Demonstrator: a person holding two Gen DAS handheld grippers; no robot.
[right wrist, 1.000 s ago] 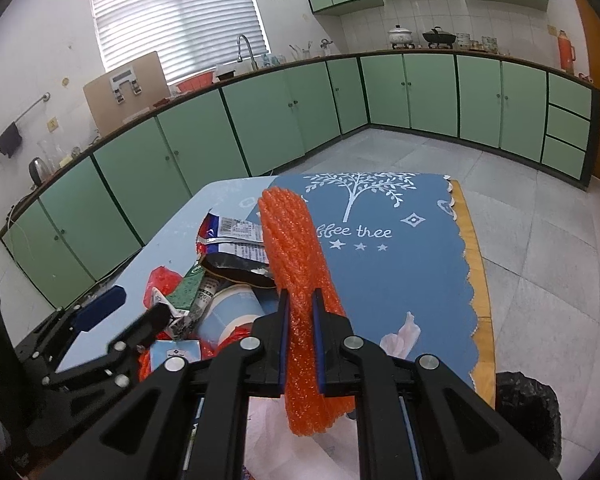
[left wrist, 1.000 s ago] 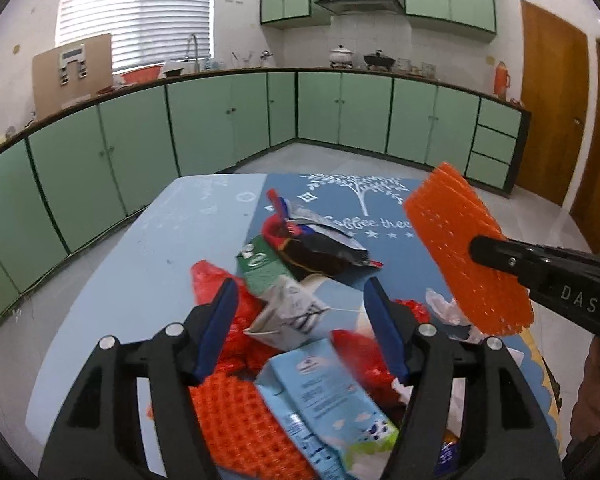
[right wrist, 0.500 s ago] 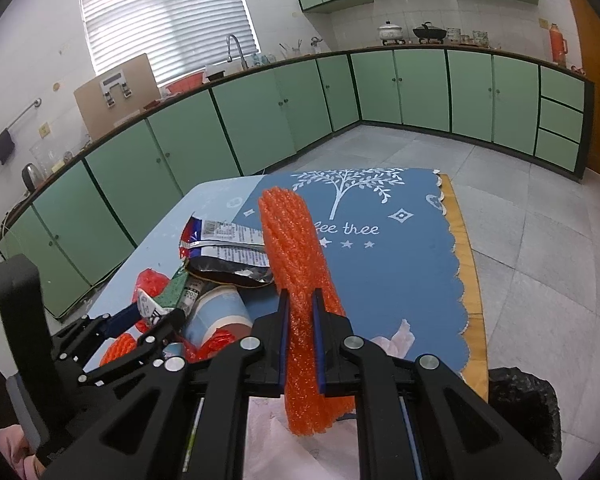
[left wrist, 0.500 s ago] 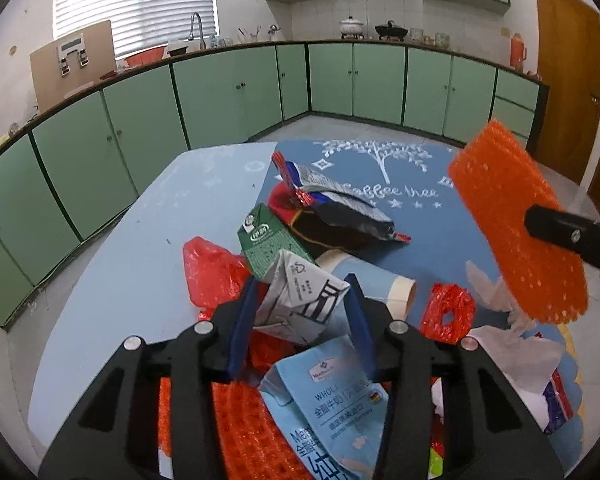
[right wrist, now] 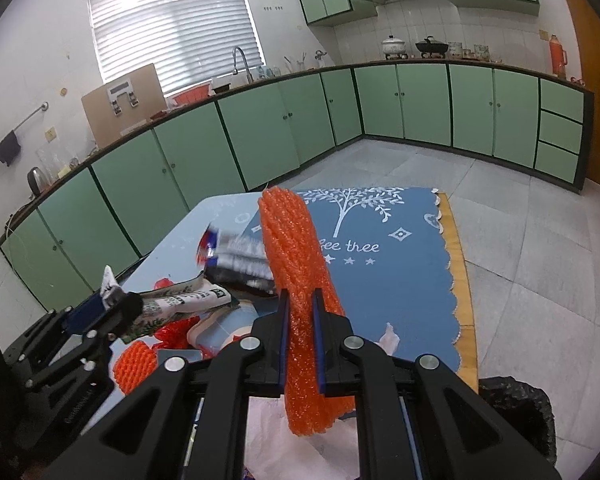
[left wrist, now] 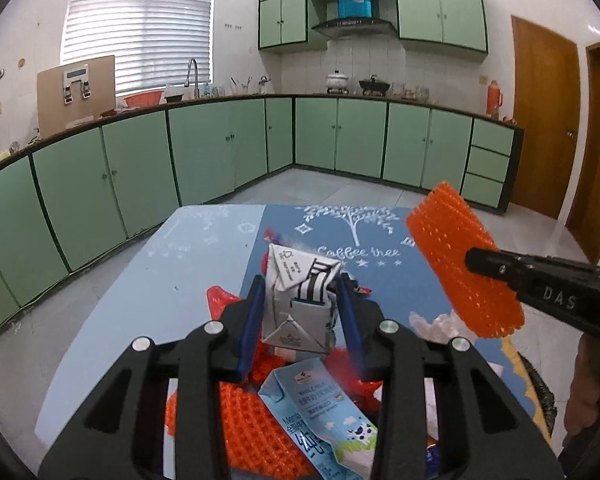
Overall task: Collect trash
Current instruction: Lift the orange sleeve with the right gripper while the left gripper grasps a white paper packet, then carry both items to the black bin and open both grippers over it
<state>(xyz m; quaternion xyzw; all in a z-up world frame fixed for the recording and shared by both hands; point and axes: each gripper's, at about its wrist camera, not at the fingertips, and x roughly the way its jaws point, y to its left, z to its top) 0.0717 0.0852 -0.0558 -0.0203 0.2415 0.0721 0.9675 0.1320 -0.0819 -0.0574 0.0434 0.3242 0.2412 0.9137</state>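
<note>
A: Meanwhile, at the kitchen tabletop [left wrist: 148,280]: a crushed white carton [left wrist: 298,300] is seen between the blue pads of the left tongs [left wrist: 300,320], w/ the jaws closing on it; it is lifted above the trash pile.

B: And the right tongs [right wrist: 300,340]?

A: Pressed nearly together, pinching an orange foam net [right wrist: 296,280] upright, above the blue "coffee tree" mat [right wrist: 400,280].

B: What is left on the tabletop?

A: A light-blue milk carton [left wrist: 320,420] and more orange netting [left wrist: 256,432] are seen just below the left tongs, approx. at the near edge. A dark snack wrapper [right wrist: 240,260] is seen blurred further back. A black bin bag [right wrist: 516,416] is seen on the floor, right of the tabletop.
</note>
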